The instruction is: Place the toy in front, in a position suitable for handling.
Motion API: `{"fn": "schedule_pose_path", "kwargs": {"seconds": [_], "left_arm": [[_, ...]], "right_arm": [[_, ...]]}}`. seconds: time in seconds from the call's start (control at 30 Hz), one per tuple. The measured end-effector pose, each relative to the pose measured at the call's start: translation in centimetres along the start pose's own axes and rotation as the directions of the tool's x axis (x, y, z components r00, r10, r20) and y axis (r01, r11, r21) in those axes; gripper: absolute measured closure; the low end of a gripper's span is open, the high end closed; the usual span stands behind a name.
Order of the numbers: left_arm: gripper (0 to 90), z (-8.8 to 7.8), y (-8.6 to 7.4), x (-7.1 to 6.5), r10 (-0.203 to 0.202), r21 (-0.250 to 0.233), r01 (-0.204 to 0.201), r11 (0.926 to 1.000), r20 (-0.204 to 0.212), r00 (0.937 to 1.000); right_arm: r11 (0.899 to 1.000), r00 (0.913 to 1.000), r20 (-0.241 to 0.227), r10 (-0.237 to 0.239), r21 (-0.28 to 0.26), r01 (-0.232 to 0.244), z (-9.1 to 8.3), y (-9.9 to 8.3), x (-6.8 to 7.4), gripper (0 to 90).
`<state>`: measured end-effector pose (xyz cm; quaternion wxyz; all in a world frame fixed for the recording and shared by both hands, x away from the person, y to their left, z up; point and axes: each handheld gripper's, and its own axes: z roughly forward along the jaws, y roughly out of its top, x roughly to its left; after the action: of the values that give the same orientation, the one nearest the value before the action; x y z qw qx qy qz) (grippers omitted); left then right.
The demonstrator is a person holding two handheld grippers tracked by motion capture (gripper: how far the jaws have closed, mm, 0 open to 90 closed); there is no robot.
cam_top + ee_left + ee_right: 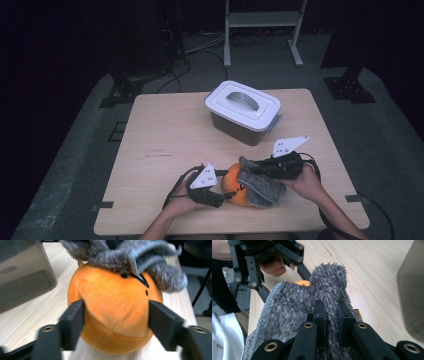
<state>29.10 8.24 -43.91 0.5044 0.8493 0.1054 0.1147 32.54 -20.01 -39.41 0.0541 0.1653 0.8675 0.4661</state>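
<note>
An orange plush ball (pixel 231 189) with black stitched marks lies near the table's front edge. My left gripper (pixel 222 193) has its jaws on both sides of the ball (pixel 112 290), and both pads touch its flanks. A grey fuzzy knit cloth (pixel 260 187) is draped over the ball's top and right side. My right gripper (pixel 252 167) is shut on a raised fold of that cloth (pixel 287 307), its jaws (pixel 332 312) nearly together. A sliver of orange (pixel 302 282) peeks out past the cloth.
A grey box with a white handled lid (pixel 243 111) stands closed on the wooden table (pixel 165 130), behind the ball; its wall (pixel 22 275) is close on the left in the left gripper view. A metal stand's legs (pixel 262 30) are on the floor beyond the table.
</note>
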Motion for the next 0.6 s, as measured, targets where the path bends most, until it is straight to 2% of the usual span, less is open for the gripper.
{"fn": "schedule_pose_path", "kwargs": {"seconds": [0.07,0.1,0.17,0.27,0.3,0.33,0.37,0.47,0.53,0.6], "left_arm": [[23.3,0.0,0.2,0.0,-0.026,-0.017,0.026,0.9995,0.005,0.9997],[22.1,0.1,0.2,-0.2,-0.024,-0.015,0.024,0.9996,0.009,0.9997],[23.3,0.2,0.2,-0.4,-0.009,-0.003,0.009,1.0000,0.007,0.9999],[34.6,0.2,0.3,-0.7,0.023,0.002,-0.023,0.9997,-0.001,0.9997],[34.6,0.2,0.4,-0.8,0.031,0.005,-0.031,0.9995,-0.003,0.9995],[36.5,0.2,0.5,-1.0,0.062,0.003,-0.062,0.9981,-0.008,0.9981],[37.1,0.2,0.5,-1.0,0.062,0.003,-0.062,0.9981,-0.008,0.9981],[37.7,0.1,0.5,-1.4,0.101,0.010,-0.101,0.9948,-0.006,0.9948],[38.7,-0.1,0.3,-1.3,0.110,0.019,-0.110,0.9937,-0.010,0.9939],[40.2,-0.2,0.2,-1.2,0.099,0.007,-0.098,0.9951,-0.013,0.9950]], "right_arm": [[1.000,1.0000,-0.003,0.003,-0.005,-0.003,0.0,-0.1,0.1,79.9],[1.000,0.9999,-0.015,0.004,-0.013,-0.004,0.1,-0.4,0.4,79.9],[1.000,0.9997,-0.026,-0.004,-0.014,0.003,0.1,-0.5,0.9,80.0],[0.999,0.9990,-0.030,-0.034,-0.016,0.033,-0.2,0.1,1.5,79.9],[0.999,0.9990,-0.030,-0.034,-0.016,0.033,-0.2,0.1,1.5,79.9],[0.998,0.9977,-0.040,-0.055,-0.025,0.054,-0.1,1.0,1.9,79.9],[0.998,0.9977,-0.040,-0.055,-0.025,0.054,-0.1,1.0,1.9,79.9],[0.995,0.9940,-0.046,-0.100,-0.009,0.099,1.1,2.3,2.5,79.9],[0.994,0.9923,-0.052,-0.113,0.006,0.113,1.8,2.5,2.3,79.9],[0.996,0.9941,-0.061,-0.090,-0.002,0.090,1.9,2.4,1.8,80.0]]}}
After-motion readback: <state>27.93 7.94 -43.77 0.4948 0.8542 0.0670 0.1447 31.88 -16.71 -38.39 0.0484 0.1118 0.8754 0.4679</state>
